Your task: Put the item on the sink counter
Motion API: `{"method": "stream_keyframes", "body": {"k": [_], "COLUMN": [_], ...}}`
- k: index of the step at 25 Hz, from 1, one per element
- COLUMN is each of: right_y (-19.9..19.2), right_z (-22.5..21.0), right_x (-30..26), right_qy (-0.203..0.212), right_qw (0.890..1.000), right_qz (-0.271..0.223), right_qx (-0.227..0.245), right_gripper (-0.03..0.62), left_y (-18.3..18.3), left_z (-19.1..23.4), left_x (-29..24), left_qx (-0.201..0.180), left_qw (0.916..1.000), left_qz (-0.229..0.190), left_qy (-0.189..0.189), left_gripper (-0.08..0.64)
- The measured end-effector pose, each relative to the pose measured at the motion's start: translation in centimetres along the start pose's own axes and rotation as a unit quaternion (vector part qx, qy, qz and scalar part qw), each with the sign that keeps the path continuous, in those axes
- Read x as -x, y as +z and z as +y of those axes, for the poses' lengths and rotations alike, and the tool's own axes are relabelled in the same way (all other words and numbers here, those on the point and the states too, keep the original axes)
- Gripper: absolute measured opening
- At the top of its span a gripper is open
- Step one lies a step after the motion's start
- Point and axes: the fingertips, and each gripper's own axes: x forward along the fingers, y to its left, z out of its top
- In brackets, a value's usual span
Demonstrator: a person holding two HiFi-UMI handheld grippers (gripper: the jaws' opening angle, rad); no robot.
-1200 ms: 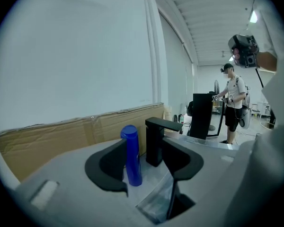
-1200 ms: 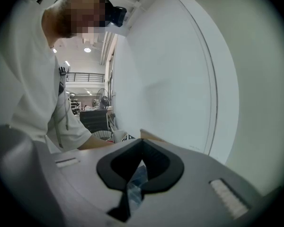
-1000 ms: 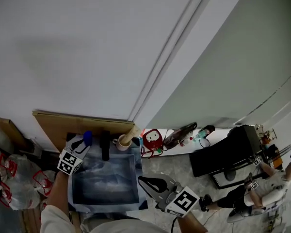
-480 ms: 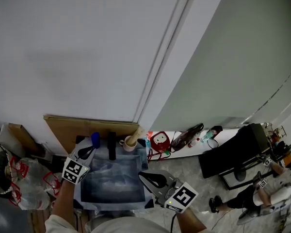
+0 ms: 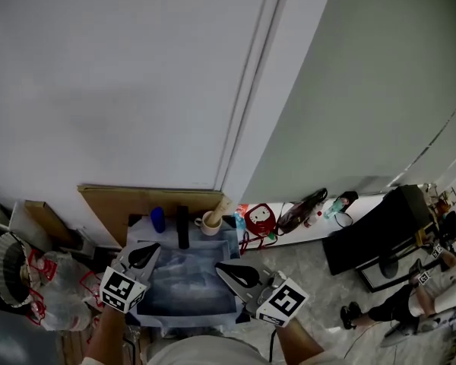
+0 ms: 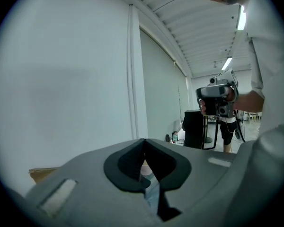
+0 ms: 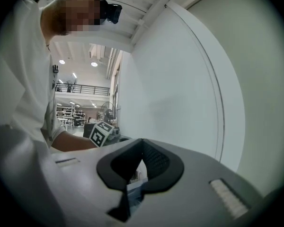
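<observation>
A small blue item stands upright on the sink counter, left of the black faucet. My left gripper hovers over the sink's near left corner, apart from the blue item, shut with nothing in it. In the left gripper view its jaws meet at the tips. My right gripper hangs over the sink's near right corner, also shut and empty. The right gripper view shows its jaws closed, with the left gripper's marker cube beyond.
The steel sink basin lies between the grippers. A cup holding a wooden stick stands right of the faucet. A cardboard sheet leans on the wall behind. Bags lie at the left, and a red object at the right.
The left gripper has drawn back toward me from the blue item, which stays on the counter by the faucet. The view has shifted a little. The right gripper has hardly moved.
</observation>
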Motion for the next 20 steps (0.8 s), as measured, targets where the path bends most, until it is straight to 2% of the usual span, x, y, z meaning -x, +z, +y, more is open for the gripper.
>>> {"method": "stream_keyframes", "body": {"k": [7,14,20], "right_y": [0.0,0.3,0.3], "right_z": [0.0,0.1,0.3], "right_x": [-0.7,-1.1,-1.2], "right_qy": [0.002,-0.002,-0.006], "right_qw": [1.0,1.0,1.0], "right_qz": [-0.009,-0.015,-0.015], "right_qx": [0.0,0.005,0.005], "right_gripper": [0.005,0.005,0.005], "left_y": [3.1,7.0,9.1], "left_z": [-2.5,-4.4,-5.1], "left_x": [2.0,4.0,5.3], "left_qx": [0.003,-0.022,-0.027], "left_qw": [0.9999,0.9983,0.9968], "left_qz": [-0.016,-0.053,-0.074], "left_qy": [-0.001,-0.006,-0.013], "left_gripper": [0.005,0.005,0.005]}}
